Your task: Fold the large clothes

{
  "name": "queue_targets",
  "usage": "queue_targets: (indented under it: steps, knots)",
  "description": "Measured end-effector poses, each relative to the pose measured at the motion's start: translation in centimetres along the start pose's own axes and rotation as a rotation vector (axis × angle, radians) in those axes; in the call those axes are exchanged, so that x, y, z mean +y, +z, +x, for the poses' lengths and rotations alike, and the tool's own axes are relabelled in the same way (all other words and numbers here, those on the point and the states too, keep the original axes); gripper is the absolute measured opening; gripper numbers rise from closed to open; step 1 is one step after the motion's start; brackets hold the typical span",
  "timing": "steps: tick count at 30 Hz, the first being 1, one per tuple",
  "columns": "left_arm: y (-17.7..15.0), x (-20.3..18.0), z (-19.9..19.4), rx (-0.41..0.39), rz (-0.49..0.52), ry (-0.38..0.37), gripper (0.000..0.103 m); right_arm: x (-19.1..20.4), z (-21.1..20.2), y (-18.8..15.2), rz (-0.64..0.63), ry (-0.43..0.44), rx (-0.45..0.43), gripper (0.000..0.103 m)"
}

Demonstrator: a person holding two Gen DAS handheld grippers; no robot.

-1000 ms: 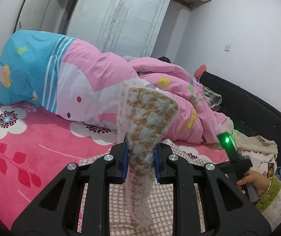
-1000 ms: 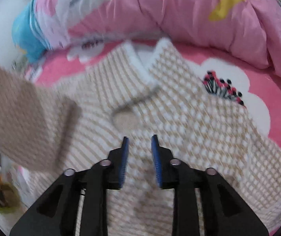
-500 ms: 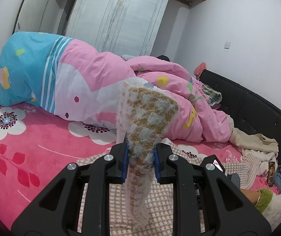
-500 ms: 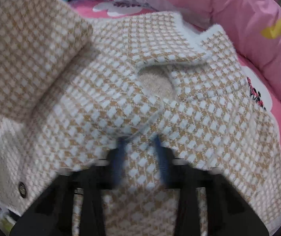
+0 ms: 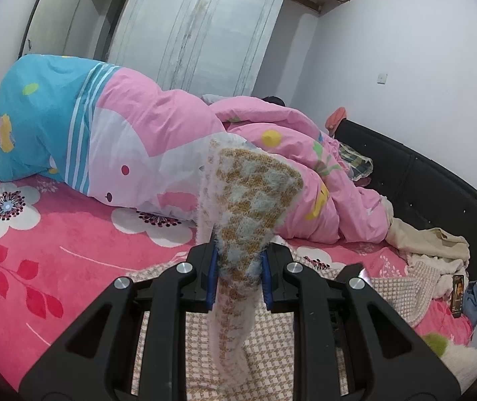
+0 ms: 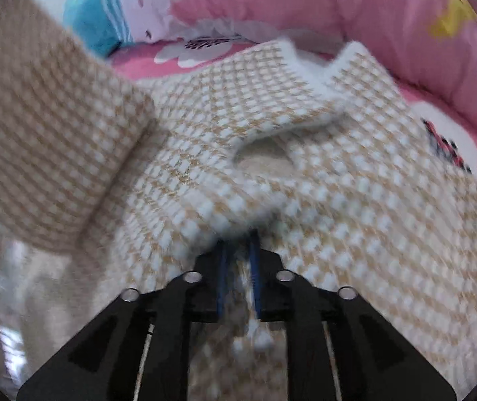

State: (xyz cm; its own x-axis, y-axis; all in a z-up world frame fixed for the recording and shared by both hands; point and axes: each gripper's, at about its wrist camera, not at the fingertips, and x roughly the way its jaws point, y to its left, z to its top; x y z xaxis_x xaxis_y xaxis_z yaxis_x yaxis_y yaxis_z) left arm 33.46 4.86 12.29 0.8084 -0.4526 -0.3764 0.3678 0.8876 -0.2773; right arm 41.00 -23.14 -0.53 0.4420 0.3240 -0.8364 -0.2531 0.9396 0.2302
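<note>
Fuzzy knit fabric in a tan-and-white houndstooth check fills both views: it is a large sweater [image 6: 355, 180] spread on a pink bedsheet printed with white flowers [image 5: 81, 250]. In the left wrist view the left gripper [image 5: 237, 279] has its 2 blue-padded fingers [image 5: 210, 280] pressed in on a bunched flap of the sweater [image 5: 251, 200], which stands up from between the pads and fans out above them, while a looser strip hangs down below the grip. The rest of the garment lies flat under the gripper.

In the right wrist view the right gripper [image 6: 238, 267] points steeply down at the sweater, near the neck opening [image 6: 265, 153]. Its jaws have just been opening from a near-closed stand and now sit a narrow way apart — a raised fold of the knit edge [image 6: 218, 220] sits at the fingertips and a blurred strand shows between the pads, but motion blur hides whether the pads press on it. A lifted part of the sweater crosses the upper left of this view [image 6: 47, 153].

Behind the sweater lies a bulky pink-and-blue cartoon-print duvet [image 5: 144, 147] — heaped along the bed. A black padded bed frame [image 5: 439, 193] runs along the right, with a cream garment [image 5: 429, 237] crumpled beside it.
</note>
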Motion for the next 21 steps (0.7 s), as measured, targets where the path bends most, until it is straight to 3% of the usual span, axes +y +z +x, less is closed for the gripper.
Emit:
queue_targets:
  steps: [3, 4, 7, 11, 13, 14, 15, 18, 21]
  knots:
    - [0.2, 0.0, -0.1, -0.006, 0.000, -0.002, 0.020, -1.8, -3.6, -1.2, 0.099, 0.101, -0.068, 0.054]
    - [0.3, 0.0, -0.1, -0.007, -0.004, -0.002, 0.020, -2.9, -4.8, -1.4, 0.165, 0.184, -0.090, 0.054]
    - [0.3, 0.0, 0.0, -0.005, -0.014, 0.002, 0.020, -4.5, -4.6, -1.7, 0.296, 0.311, -0.080, 0.054]
    - [0.2, -0.3, 0.1, -0.001, -0.004, 0.017, 0.020, -2.6, 0.1, 0.9, 0.299, 0.247, 0.002, 0.054]
    - [0.2, -0.4, 0.1, 0.002, 0.000, 0.022, 0.020, -1.9, 2.0, 1.2, 0.291, 0.232, 0.006, 0.041]
    - [0.3, -0.4, 0.1, 0.003, -0.001, 0.025, 0.020, -1.7, 2.3, 1.6, 0.279, 0.219, -0.008, 0.019]
    - [0.3, -0.4, 0.1, 0.004, -0.002, 0.026, 0.020, -1.4, 2.1, 1.7, 0.266, 0.204, -0.028, 0.012]
    - [0.4, -0.5, 0.0, 0.000, 0.001, 0.021, 0.020, 0.2, -1.2, 1.6, 0.195, 0.180, -0.159, 0.008]
    - [0.7, -0.9, 0.1, -0.016, 0.017, 0.012, 0.020, 1.7, -3.9, 1.0, 0.133, 0.062, -0.221, 0.008]
